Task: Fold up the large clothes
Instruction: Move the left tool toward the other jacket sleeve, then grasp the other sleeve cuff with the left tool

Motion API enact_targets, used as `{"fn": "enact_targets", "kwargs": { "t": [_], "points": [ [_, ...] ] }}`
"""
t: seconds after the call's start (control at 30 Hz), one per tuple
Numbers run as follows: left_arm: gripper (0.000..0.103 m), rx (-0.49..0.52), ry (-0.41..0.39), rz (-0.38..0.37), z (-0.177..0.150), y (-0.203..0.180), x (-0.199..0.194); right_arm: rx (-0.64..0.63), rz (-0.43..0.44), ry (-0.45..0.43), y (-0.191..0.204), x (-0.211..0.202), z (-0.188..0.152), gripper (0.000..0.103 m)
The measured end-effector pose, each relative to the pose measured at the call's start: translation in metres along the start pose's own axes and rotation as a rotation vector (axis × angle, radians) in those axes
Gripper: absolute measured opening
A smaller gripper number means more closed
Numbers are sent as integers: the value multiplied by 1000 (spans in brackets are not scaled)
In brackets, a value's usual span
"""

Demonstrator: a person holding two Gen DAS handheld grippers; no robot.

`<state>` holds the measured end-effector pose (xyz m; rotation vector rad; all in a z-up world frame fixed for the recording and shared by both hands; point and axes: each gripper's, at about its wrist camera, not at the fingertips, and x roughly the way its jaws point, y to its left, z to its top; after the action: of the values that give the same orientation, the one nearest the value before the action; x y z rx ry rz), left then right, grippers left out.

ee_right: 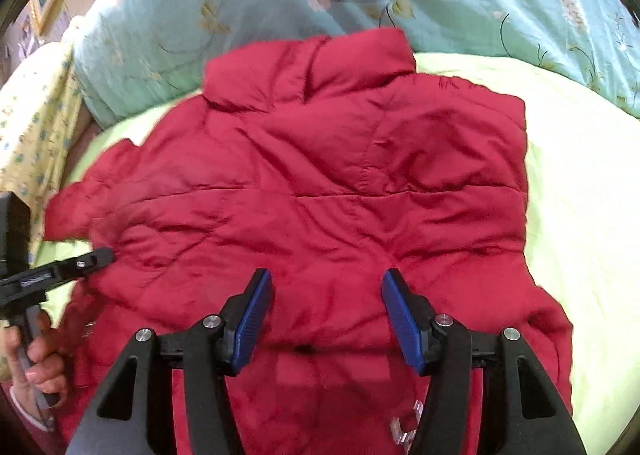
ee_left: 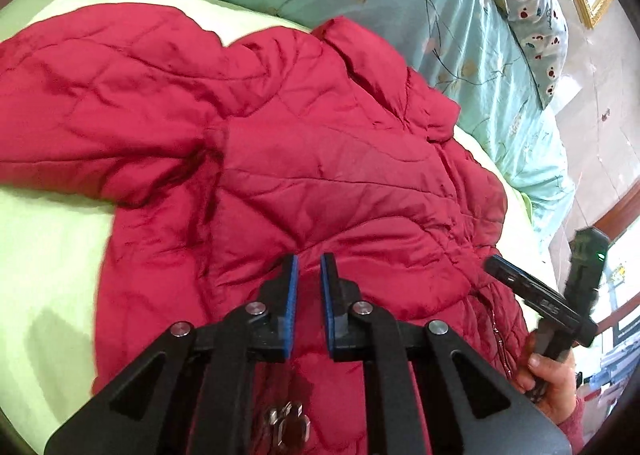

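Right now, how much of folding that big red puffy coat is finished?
Done, apparently: the red quilted padded jacket lies spread on the pale green bedsheet, one side looking tucked in to a straight edge, though I cannot be sure. In hand: nothing; the right gripper hovers open and the left gripper nearly closed, empty. Left: the outstretched sleeve and body folds.

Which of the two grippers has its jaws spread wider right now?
The right gripper: its blue pads stand far apart over the red jacket. The left gripper shows only a narrow gap, with nothing between the pads.
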<state>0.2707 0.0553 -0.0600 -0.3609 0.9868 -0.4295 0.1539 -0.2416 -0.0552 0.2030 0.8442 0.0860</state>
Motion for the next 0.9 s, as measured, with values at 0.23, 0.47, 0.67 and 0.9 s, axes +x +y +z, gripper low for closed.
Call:
{"fn": "enact_targets", "kwargs": {
  "t": [0.23, 0.47, 0.67, 0.9],
  "points": [
    [10, -78, -51, 12, -3, 22, -25, 36, 74, -19, 10, -34, -22, 59],
    [31, -254, -135, 82, -6, 88, -57, 30, 128, -25, 29, -63, -61, 62],
    [37, -371, -181, 140, -9, 143, -77, 20, 156, -15, 42, -74, -73, 63],
    [37, -508, -236, 248, -3, 208, -88, -17, 191, -29, 57, -89, -75, 63]
  ]
}}
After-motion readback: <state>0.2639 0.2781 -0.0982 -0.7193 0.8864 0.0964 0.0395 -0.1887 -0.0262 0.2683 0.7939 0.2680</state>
